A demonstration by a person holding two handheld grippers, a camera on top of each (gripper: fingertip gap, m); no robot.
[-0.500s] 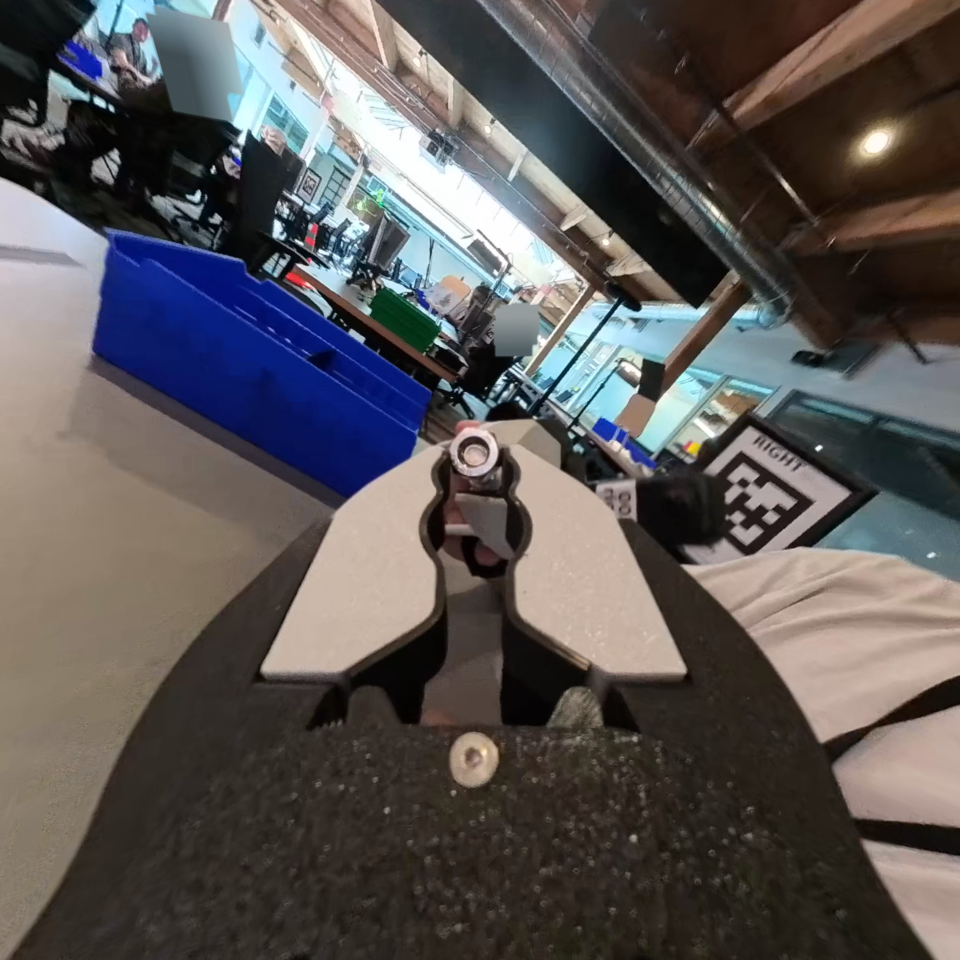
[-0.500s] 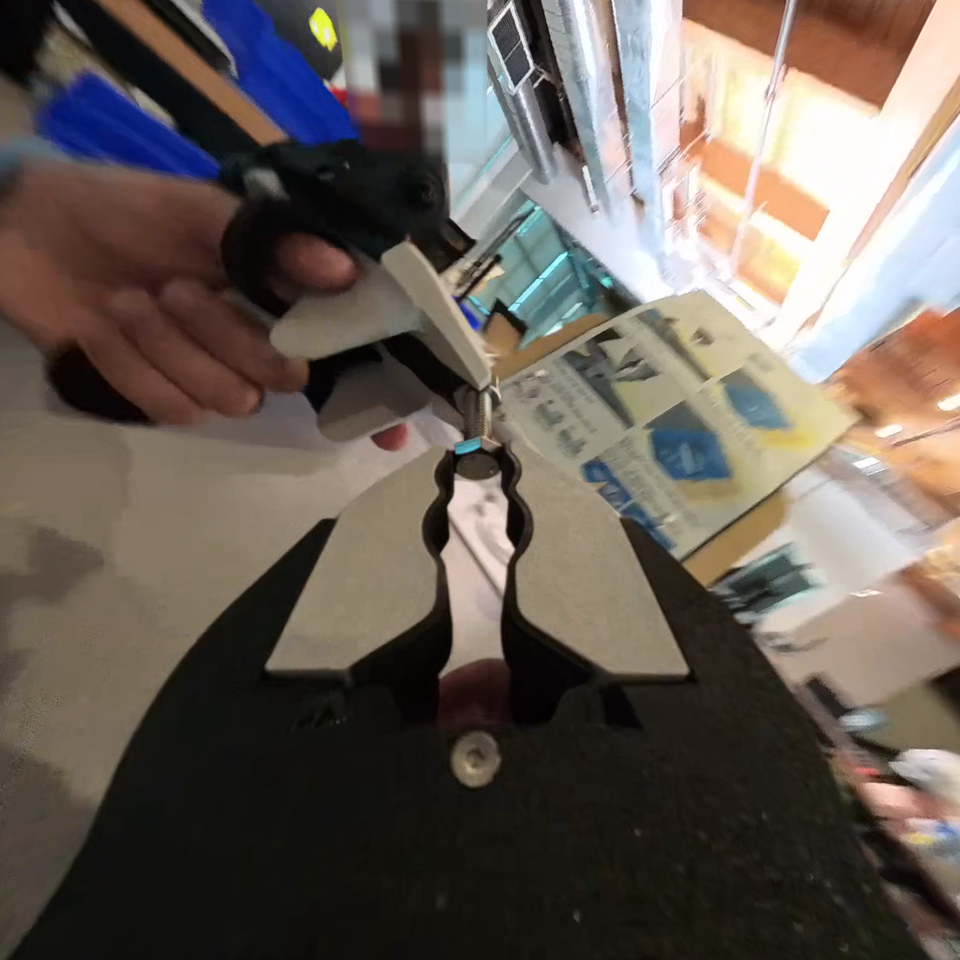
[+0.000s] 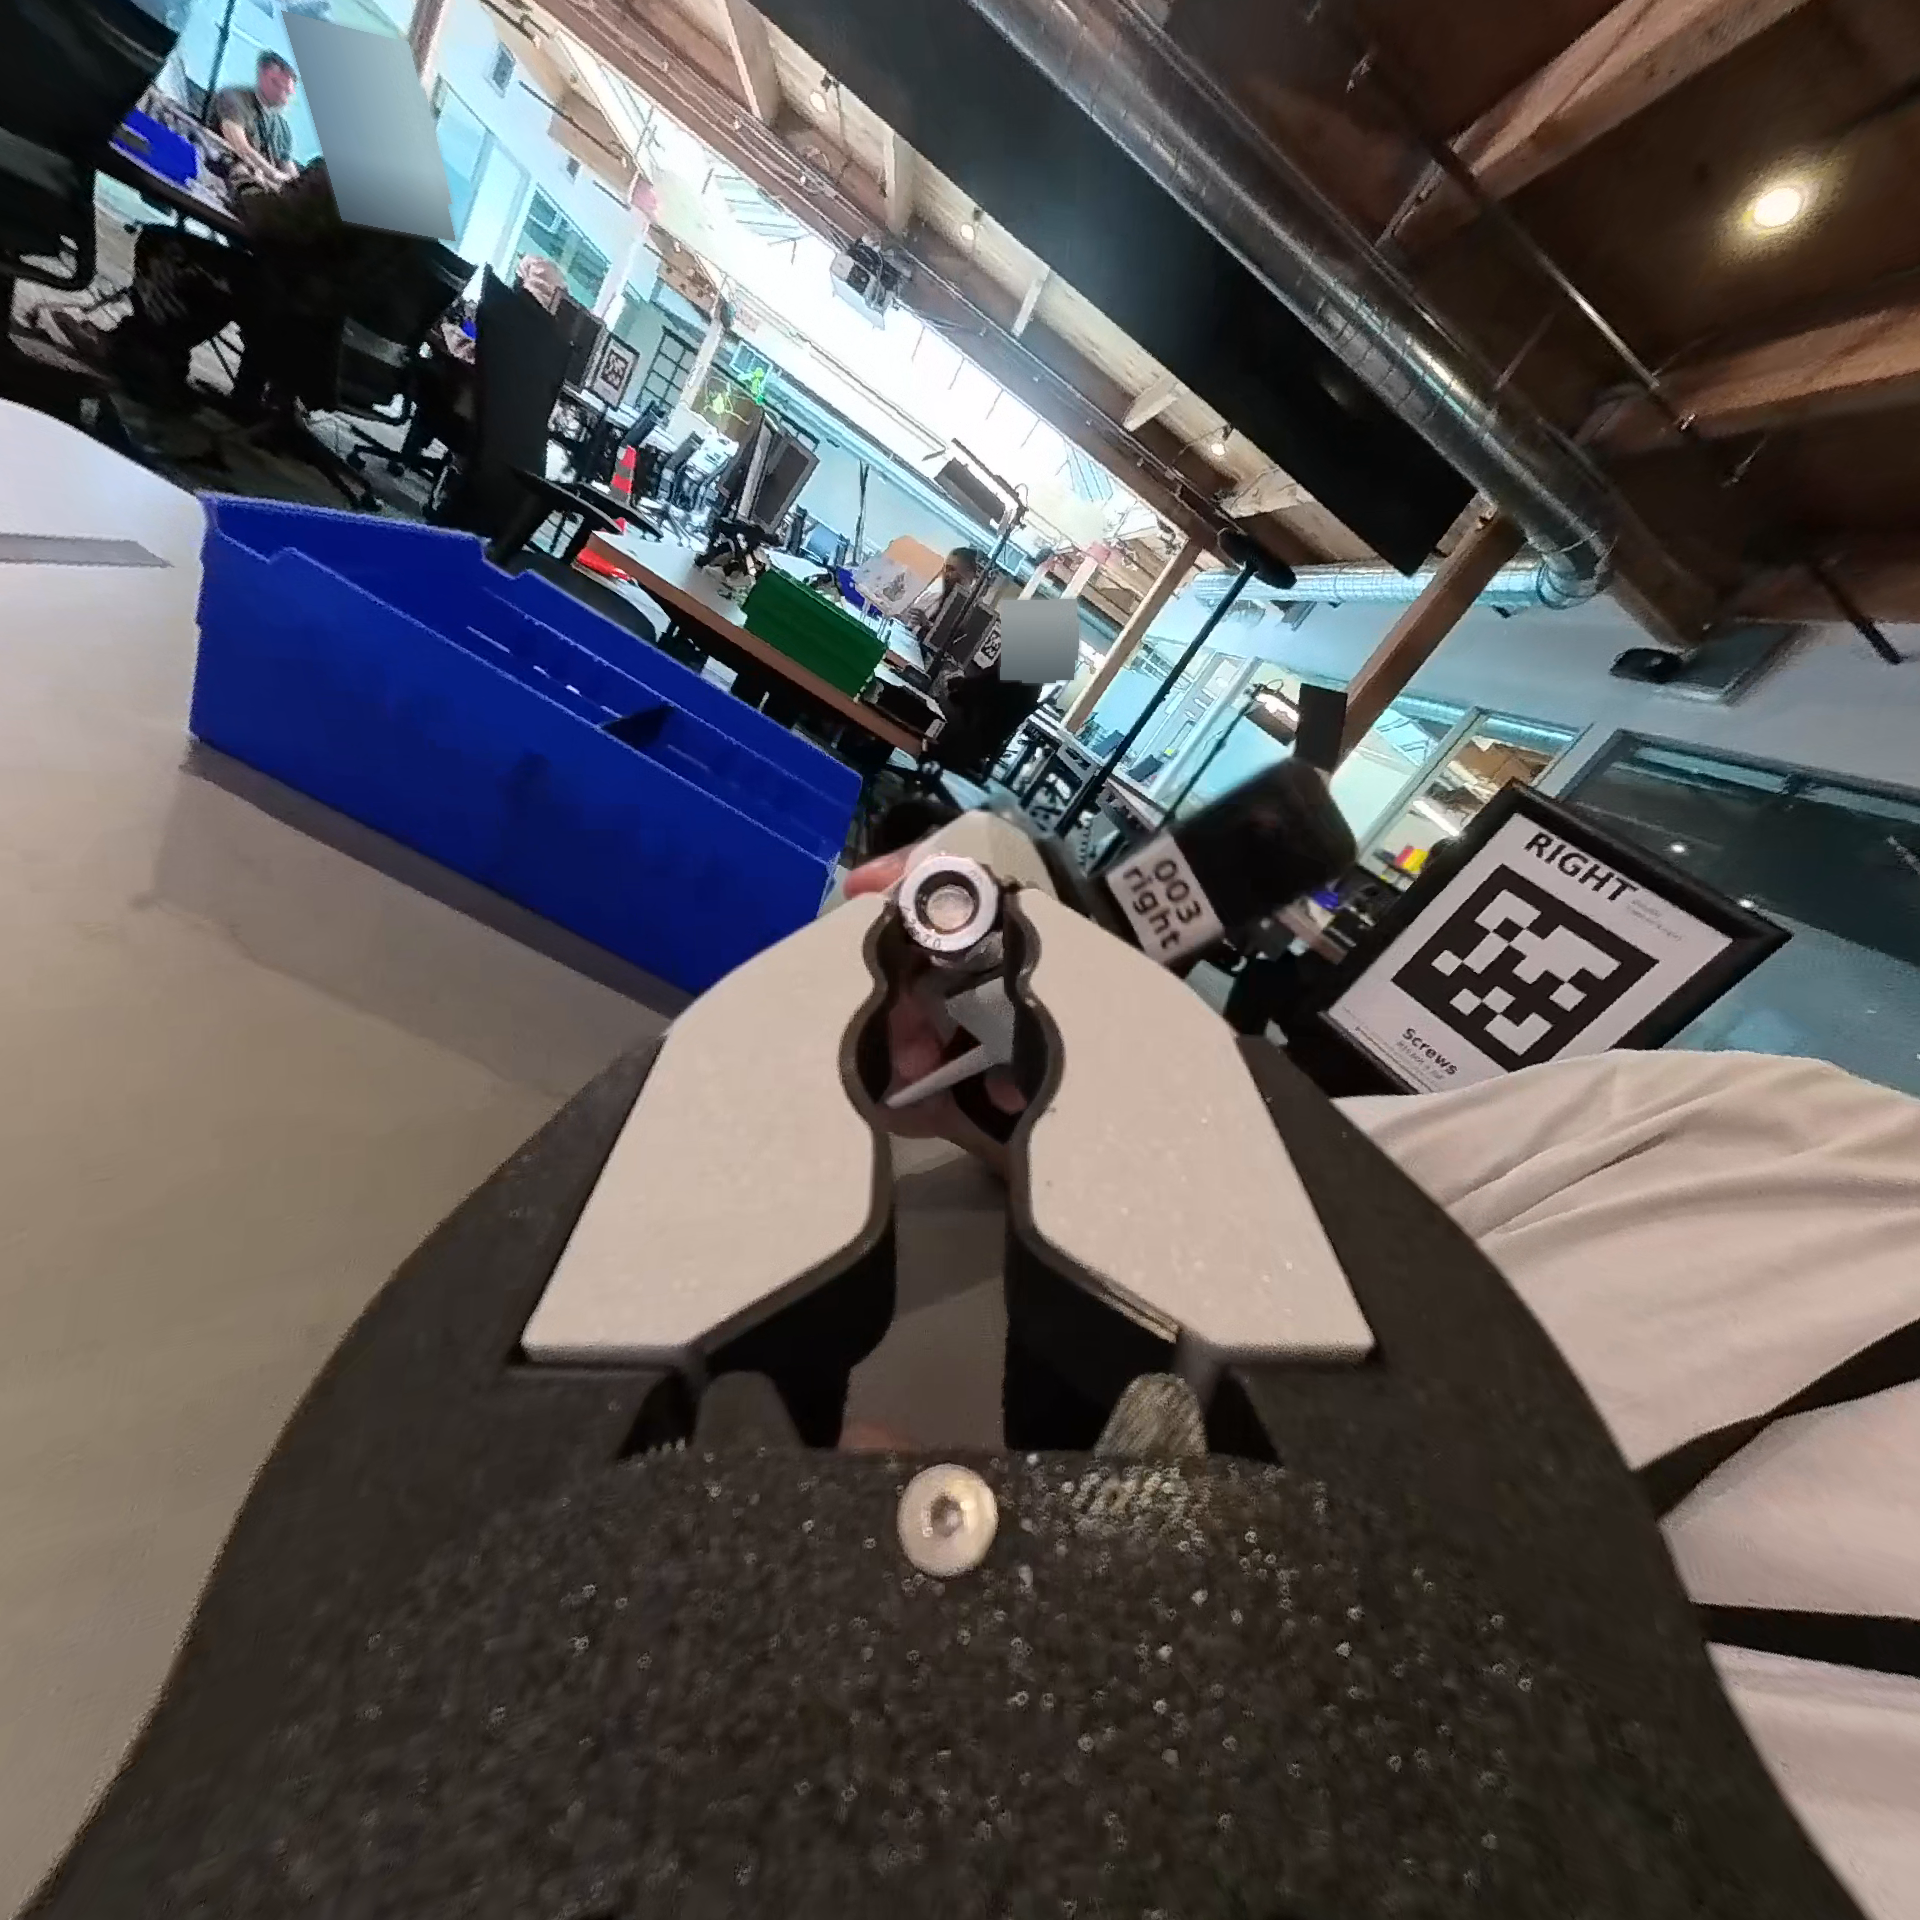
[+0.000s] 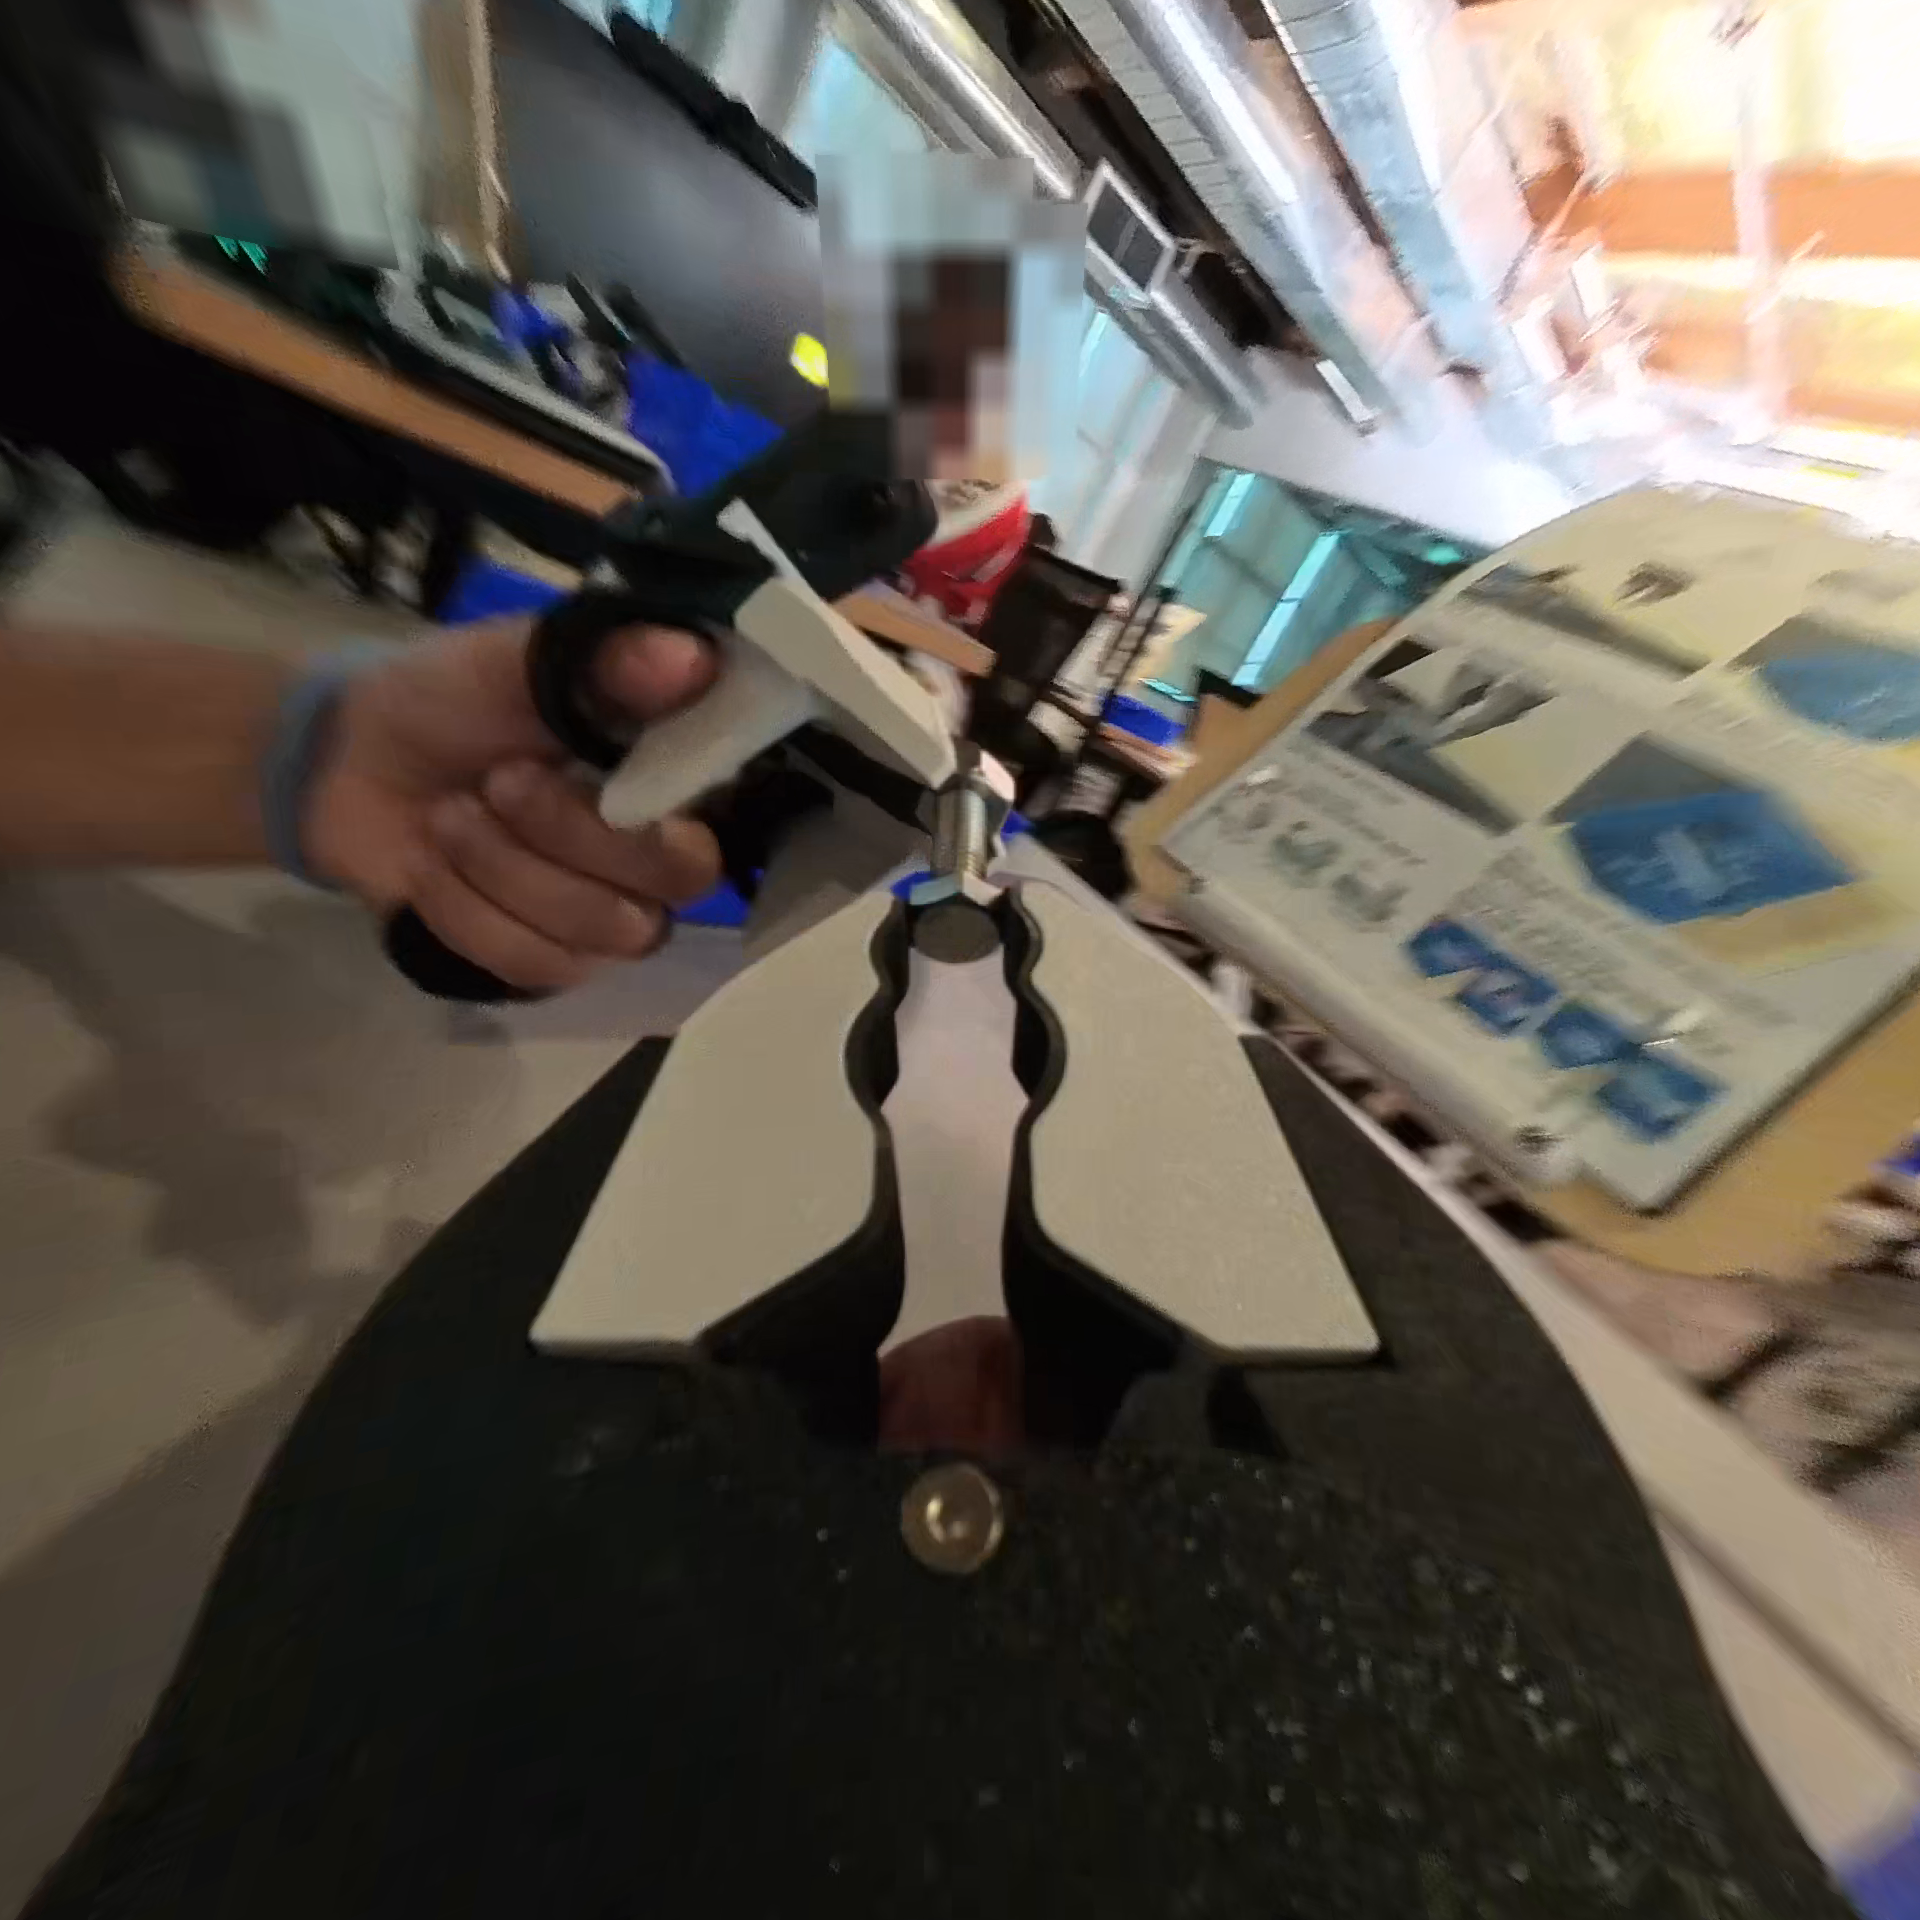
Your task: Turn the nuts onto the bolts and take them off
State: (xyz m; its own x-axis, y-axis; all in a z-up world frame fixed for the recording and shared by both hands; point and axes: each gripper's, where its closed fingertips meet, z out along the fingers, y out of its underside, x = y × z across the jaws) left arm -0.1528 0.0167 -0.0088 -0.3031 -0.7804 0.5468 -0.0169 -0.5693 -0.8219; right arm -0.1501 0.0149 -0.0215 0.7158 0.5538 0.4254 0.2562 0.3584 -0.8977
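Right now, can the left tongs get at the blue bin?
Probably not yet: the left tongs are shut on the nut, threaded on the bolt the right tongs hold. Nothing seems to block the bin.

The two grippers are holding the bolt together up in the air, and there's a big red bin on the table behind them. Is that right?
Nearly. The bin on the table is blue, not red, as the left wrist view shows. The rest holds: the left gripper and the right gripper grip the bolt together in the air.

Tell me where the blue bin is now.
In the left wrist view, the blue bin stands on the grey table, upper left of the left gripper.
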